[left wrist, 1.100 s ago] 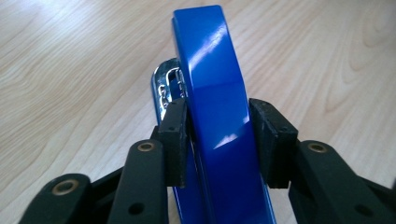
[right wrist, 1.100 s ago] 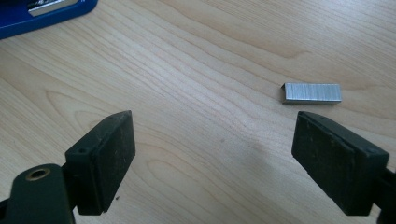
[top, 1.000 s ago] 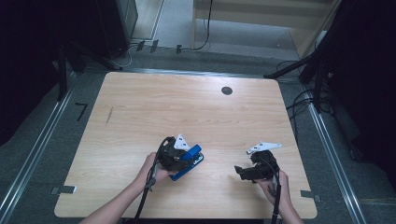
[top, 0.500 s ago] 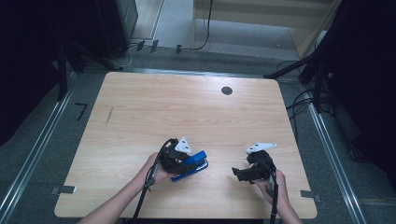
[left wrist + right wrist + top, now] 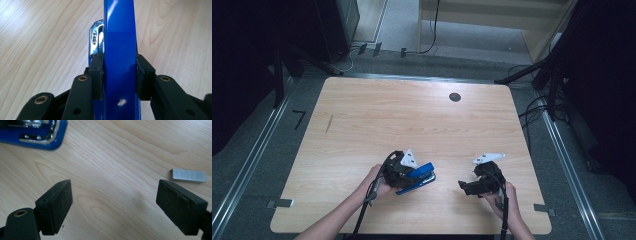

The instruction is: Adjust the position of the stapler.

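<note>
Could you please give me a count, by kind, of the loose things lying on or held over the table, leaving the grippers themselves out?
Blue stapler: 1
Strip of staples: 1
Total: 2

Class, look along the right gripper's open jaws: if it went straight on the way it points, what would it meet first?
Probably bare table. The right gripper stands open; the staple strip lies off to one side, the blue stapler to the other. Depth is unclear.
</note>
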Demonstrator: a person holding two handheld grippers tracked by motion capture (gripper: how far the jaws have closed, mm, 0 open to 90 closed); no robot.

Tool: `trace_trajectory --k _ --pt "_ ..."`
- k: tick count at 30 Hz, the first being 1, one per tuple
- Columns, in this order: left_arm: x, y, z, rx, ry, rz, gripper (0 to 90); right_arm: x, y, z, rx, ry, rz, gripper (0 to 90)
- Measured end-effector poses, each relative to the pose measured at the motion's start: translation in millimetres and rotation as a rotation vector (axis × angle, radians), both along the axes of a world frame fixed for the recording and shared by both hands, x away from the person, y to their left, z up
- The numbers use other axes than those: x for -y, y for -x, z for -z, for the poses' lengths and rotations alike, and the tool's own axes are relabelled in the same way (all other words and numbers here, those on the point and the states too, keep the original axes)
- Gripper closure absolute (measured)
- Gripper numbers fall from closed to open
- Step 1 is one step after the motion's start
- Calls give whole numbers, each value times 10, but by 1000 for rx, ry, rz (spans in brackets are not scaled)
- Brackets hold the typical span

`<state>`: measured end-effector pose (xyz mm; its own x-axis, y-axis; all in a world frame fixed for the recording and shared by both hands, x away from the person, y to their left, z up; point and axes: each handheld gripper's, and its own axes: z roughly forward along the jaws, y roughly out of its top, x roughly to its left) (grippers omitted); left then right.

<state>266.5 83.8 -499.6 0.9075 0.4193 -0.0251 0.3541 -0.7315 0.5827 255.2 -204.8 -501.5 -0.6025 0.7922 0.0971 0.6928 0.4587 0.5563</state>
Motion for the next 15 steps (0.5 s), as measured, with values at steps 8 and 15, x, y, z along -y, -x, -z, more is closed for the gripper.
trace_trajectory --k 8,15 --pt "95 39 17 -38 13 84 619 -304 35 -50 16 -19 -109 163" --pt "10 90 -74 -73 -11 56 448 -585 16 -115 55 -50 -204 280"
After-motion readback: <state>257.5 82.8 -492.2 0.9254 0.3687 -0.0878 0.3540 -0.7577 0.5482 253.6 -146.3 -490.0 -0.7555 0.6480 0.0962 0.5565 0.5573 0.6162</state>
